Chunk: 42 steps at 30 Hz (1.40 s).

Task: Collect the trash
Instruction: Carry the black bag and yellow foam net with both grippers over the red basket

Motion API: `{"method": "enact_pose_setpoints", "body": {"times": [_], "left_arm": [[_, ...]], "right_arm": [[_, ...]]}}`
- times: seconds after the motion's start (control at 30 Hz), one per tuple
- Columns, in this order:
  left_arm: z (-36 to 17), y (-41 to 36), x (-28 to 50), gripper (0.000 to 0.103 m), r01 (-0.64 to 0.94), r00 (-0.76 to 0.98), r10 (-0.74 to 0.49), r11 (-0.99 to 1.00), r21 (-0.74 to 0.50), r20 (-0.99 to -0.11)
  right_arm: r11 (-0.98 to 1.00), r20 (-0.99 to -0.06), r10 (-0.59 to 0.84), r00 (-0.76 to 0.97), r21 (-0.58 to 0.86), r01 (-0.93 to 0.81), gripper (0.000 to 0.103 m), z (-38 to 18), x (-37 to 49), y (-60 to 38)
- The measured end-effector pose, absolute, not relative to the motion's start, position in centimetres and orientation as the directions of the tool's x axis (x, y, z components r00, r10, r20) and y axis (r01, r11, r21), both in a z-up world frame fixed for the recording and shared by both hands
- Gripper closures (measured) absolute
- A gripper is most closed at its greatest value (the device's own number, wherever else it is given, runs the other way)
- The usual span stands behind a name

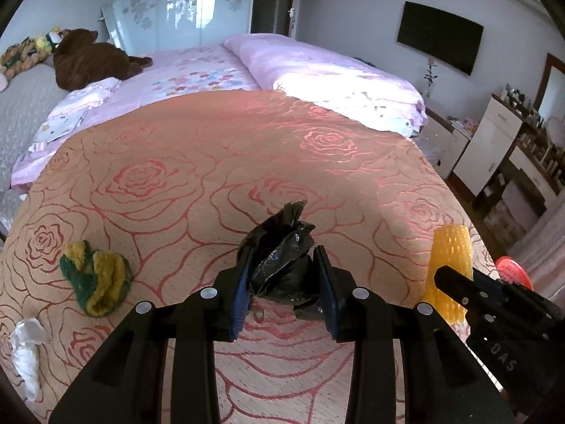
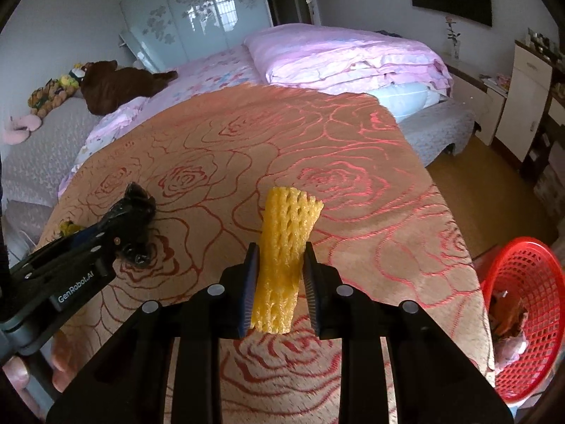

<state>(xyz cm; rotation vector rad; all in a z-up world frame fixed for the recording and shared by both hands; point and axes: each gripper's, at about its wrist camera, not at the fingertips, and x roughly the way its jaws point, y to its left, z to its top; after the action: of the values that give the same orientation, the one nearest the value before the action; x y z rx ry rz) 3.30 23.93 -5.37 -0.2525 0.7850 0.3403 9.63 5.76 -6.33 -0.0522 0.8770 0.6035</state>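
**Both tongs loaded over the rose-patterned bed**

The bed's orange bedspread with a red rose pattern stretches ahead of and beneath both tongs. Beyond it, farther from the tongs, lie a folded pink quilt and a brown plush toy.

The round red plastic mesh basket stands on the floor off the bed's edge, to the right of the right tongs and lower than them; some scraps already lie in it.

The left tongs are clamped on a crumpled black plastic bag, which bulges up and forward between the blue pads. The right tongs are clamped on a yellow foam mesh sleeve, held upright, its top end rising well past the fingertips. In the right wrist view the left tongs show off to the left with the black bag; in the left wrist view the right tongs show off to the right with the yellow sleeve.

On the bedspread to the left of the left tongs lies a green and yellow knitted rag, and nearer the camera, farther left, a crumpled white tissue.
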Motion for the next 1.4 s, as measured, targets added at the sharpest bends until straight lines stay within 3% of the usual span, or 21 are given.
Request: {"method": "enact_pose_setpoints", "body": {"times": [0.5,1.4], "left_arm": [[-3.9,20.4,3.3,0.071,-0.32,0.694,0.163,0.942,-0.097,-0.702],[-3.3,9.6,7.2,0.07,-0.082,0.709,0.018,0.995,-0.058,-0.705]], "right_arm": [[0.854,-0.688,0.481,0.543,0.228,-0.468,0.079,-4.1,9.2,1.4],[0.938,-0.674,0.339,0.656,0.195,-0.285,0.079,-2.7,10.2,-10.3]]}}
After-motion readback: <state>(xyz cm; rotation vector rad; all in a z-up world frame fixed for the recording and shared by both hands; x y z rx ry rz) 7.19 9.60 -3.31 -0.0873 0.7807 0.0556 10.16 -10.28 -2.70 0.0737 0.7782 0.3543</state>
